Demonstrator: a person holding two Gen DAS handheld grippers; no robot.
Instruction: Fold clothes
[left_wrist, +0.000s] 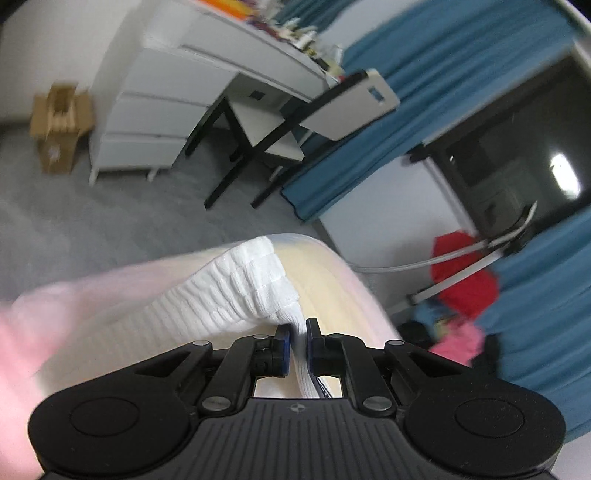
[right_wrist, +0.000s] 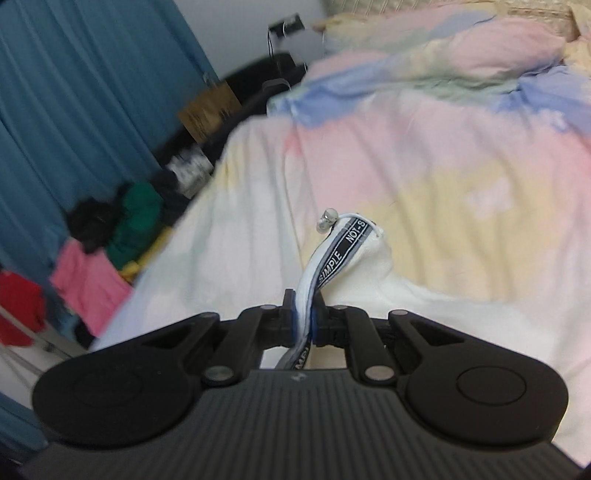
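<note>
My left gripper (left_wrist: 298, 341) is shut on the ribbed elastic edge of a white garment (left_wrist: 236, 284), which rises and bunches in front of the fingers above the pastel bed cover (left_wrist: 332, 269). My right gripper (right_wrist: 303, 314) is shut on another edge of the white garment (right_wrist: 364, 262), at a black-and-white printed drawstring band (right_wrist: 338, 254) with a metal tip (right_wrist: 327, 219). The cloth stands up in a small peak ahead of the right fingers, over the bed cover (right_wrist: 424, 166).
A white desk with drawers (left_wrist: 155, 96), a black-legged chair (left_wrist: 280, 125) and a cardboard box (left_wrist: 61, 125) stand on the grey carpet beyond the bed. Blue curtains (right_wrist: 74, 110) hang beside it. Red, pink, green and black clothes (right_wrist: 92, 266) pile at the bedside.
</note>
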